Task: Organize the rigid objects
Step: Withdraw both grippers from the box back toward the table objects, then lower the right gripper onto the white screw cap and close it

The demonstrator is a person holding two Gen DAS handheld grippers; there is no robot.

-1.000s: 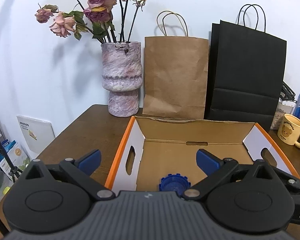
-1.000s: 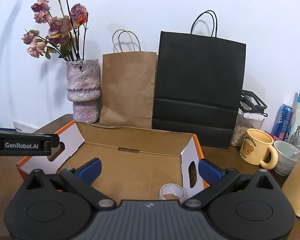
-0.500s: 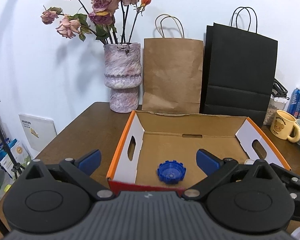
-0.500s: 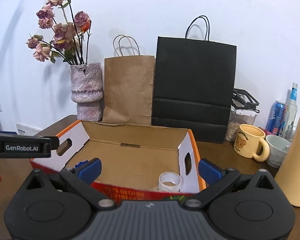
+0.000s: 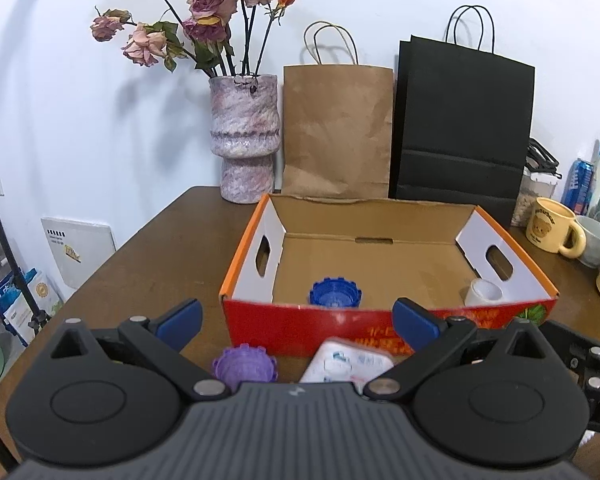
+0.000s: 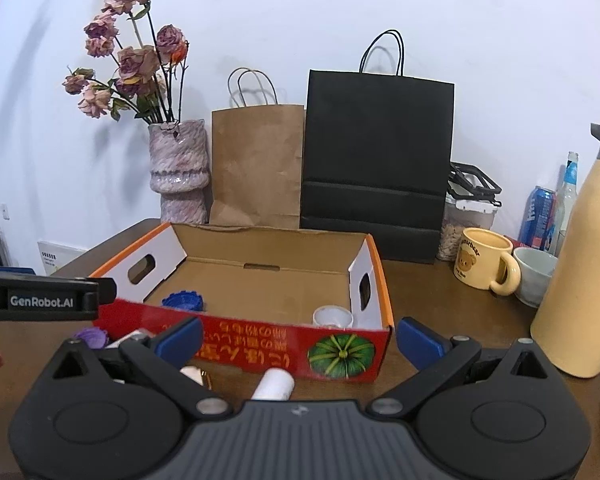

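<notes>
An open cardboard box [image 5: 384, 322] with a red front and orange rims sits mid-table. Inside it lie a blue ridged cap [image 5: 335, 292] and a white tape roll [image 5: 483, 293]. In front of the box rest a purple ridged cap [image 5: 245, 367] and a white packet [image 5: 346, 364]. My left gripper [image 5: 296, 320] hangs open above those two, holding nothing. In the right wrist view the box [image 6: 260, 344] shows the blue cap [image 6: 183, 301], the roll [image 6: 333, 317], the purple cap [image 6: 91, 336] and a white cylinder [image 6: 273, 386] in front. My right gripper [image 6: 298, 338] is open and empty.
A vase of dried roses [image 5: 245, 148], a brown paper bag [image 5: 337, 132] and a black bag [image 5: 462, 124] stand behind the box. A yellow mug [image 6: 485, 260], a grey cup [image 6: 537, 276], a can [image 6: 541, 216] and a tall cream flask [image 6: 582, 276] crowd the right side.
Both grippers have pulled back from over the box toward the table's near side. The box's red front, the purple cap, the packet and the white cylinder have come into view.
</notes>
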